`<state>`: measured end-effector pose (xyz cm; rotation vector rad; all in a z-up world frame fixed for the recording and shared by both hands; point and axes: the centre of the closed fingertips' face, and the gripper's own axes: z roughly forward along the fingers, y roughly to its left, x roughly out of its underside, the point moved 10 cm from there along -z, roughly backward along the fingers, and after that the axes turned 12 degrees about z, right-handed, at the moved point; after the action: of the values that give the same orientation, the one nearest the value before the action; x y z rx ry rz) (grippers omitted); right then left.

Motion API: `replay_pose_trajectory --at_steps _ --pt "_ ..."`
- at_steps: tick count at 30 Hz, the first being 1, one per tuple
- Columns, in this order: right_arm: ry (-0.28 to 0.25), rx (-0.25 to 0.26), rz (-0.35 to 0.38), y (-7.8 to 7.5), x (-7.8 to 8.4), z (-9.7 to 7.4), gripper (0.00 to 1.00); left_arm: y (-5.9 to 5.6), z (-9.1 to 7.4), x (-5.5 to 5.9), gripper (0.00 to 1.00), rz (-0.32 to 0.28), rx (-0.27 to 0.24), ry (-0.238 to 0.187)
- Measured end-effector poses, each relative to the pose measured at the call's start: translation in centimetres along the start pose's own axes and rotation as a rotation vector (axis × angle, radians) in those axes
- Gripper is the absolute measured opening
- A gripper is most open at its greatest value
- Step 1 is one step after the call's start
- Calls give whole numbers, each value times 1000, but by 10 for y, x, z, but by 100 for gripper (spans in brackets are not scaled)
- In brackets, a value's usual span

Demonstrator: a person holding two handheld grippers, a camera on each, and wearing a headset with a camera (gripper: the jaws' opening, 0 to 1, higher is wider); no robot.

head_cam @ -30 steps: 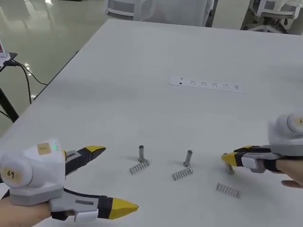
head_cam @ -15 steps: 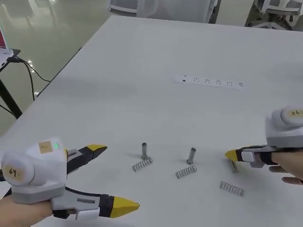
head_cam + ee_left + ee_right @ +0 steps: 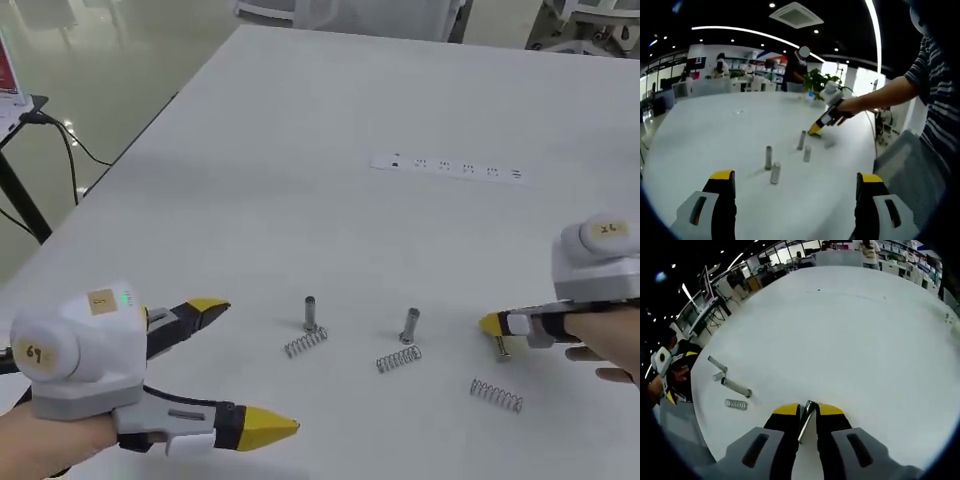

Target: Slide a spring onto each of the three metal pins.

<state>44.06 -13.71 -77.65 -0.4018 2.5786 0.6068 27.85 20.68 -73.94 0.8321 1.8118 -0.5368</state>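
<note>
the left hand-held gripper (image 3: 245,367) hovers low over the near left part of the white surface (image 3: 300,150), its yellow-tipped jaws spread wide with nothing between them. the right hand-held gripper (image 3: 490,324) is at the right, its jaws drawn narrow on a held pin (image 3: 806,419), which slants down from the tips toward the surface; whether it touches the surface cannot be told. the left pin (image 3: 310,312) and the middle pin (image 3: 411,323) stand upright near the centre. the left spring (image 3: 306,342) and the middle spring (image 3: 399,358) each lie on their side just beside a pin's base. the right spring (image 3: 496,395) lies loose near the right hand-held gripper. a power strip (image 3: 446,168) lies farther back.
</note>
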Motion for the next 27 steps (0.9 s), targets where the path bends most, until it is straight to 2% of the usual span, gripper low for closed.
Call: replay_pose_trajectory --at_steps 10,16,21,27 --pt "5 43 2 3 1 2 7 0 -1 3 98 -4 -1 3" --pt "13 71 -35 7 4 1 5 -1 0 3 98 -4 6 1" --pt "10 69 -52 8 7 -2 5 -2 -1 3 98 -4 6 2" --pt "-21 36 -79 10 7 -9 5 -4 -2 3 98 -5 6 5"
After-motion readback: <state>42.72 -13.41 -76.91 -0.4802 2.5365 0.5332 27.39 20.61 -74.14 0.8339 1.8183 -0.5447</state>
